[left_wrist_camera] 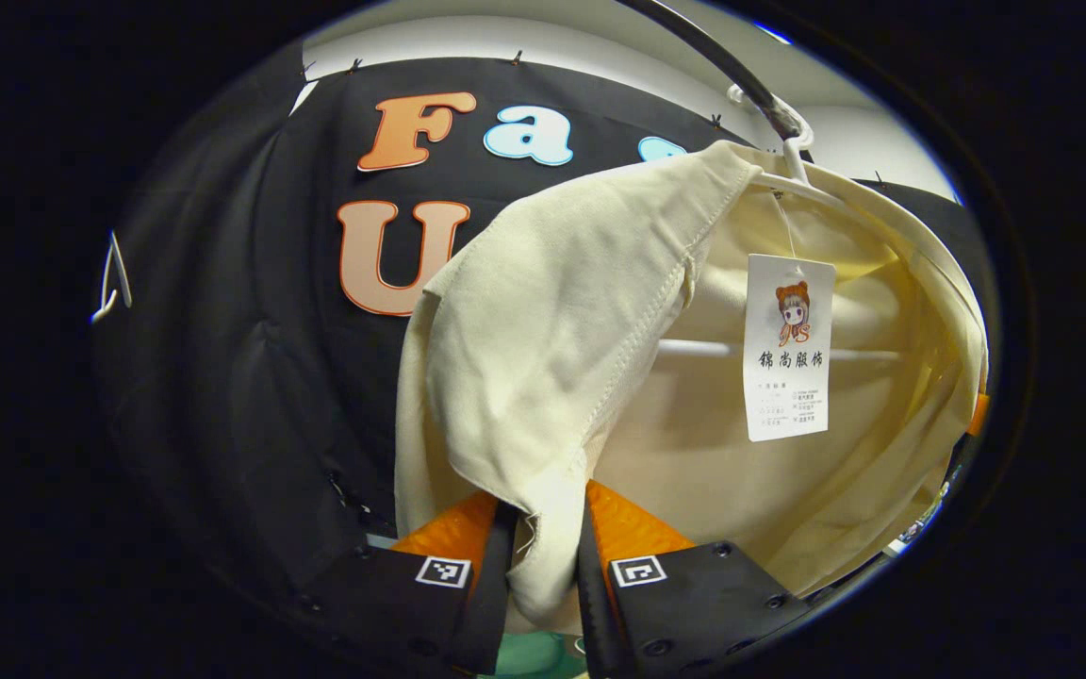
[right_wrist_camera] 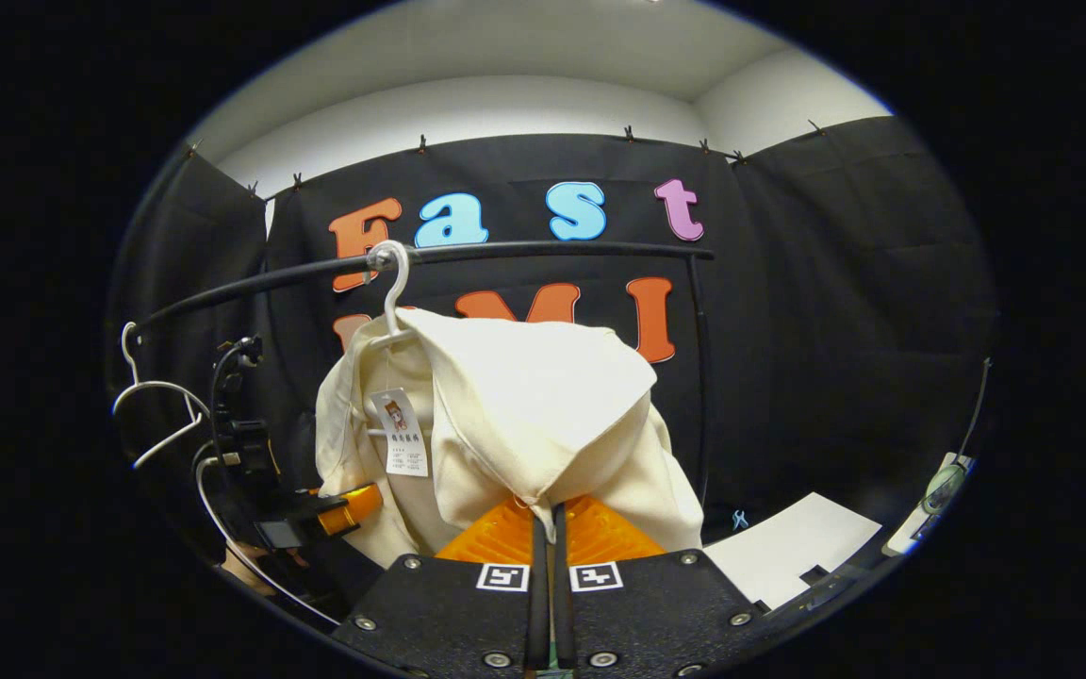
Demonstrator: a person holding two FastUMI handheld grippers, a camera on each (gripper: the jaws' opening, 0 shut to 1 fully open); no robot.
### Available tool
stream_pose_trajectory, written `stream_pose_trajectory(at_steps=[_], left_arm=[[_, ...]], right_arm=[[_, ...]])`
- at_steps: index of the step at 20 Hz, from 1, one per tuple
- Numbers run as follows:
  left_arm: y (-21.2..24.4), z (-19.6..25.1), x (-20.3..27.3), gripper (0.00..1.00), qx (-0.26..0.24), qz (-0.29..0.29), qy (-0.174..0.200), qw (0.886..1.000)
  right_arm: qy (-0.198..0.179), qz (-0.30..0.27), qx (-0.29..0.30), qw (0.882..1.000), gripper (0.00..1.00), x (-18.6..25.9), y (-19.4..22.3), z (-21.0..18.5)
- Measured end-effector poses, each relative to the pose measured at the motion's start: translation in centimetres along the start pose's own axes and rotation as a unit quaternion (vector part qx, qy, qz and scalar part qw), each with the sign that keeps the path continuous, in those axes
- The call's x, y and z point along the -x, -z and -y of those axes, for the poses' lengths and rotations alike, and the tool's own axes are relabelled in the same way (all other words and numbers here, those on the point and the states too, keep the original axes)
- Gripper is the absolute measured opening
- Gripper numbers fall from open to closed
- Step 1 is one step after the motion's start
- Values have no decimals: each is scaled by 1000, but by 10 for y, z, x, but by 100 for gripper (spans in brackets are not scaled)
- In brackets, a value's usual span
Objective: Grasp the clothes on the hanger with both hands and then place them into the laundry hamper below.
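Gripping garment hems, seemingly, both fingers closed.

Even, bright indoor light from above; no hard shadows. Cream garment well exposed in left gripper view, soft shading in its folds, inner lining glowing slightly warm. Paper tag sharp, print legible, no glare. Heavy fisheye bend: black rail curves in right gripper view, edges compressed. Black cloth wall swallows detail, only faint creases visible. White wall strip above near clipping. Close foreground at bottom slightly soft. No motion blur in either view.
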State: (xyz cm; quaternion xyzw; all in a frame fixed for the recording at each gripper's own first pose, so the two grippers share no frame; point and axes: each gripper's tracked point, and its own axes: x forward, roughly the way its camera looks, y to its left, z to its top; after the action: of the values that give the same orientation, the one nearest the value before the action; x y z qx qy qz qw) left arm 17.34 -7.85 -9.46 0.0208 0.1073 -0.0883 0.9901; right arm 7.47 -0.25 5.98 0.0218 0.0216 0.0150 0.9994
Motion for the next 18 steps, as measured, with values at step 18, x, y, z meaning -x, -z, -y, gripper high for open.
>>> stream_pose_trajectory(at_steps=[18], left_arm=[[-113,-86,46,8,-76,140,-107,981]], right_arm=[[0,6,65,998,0,-40,-100,93]])
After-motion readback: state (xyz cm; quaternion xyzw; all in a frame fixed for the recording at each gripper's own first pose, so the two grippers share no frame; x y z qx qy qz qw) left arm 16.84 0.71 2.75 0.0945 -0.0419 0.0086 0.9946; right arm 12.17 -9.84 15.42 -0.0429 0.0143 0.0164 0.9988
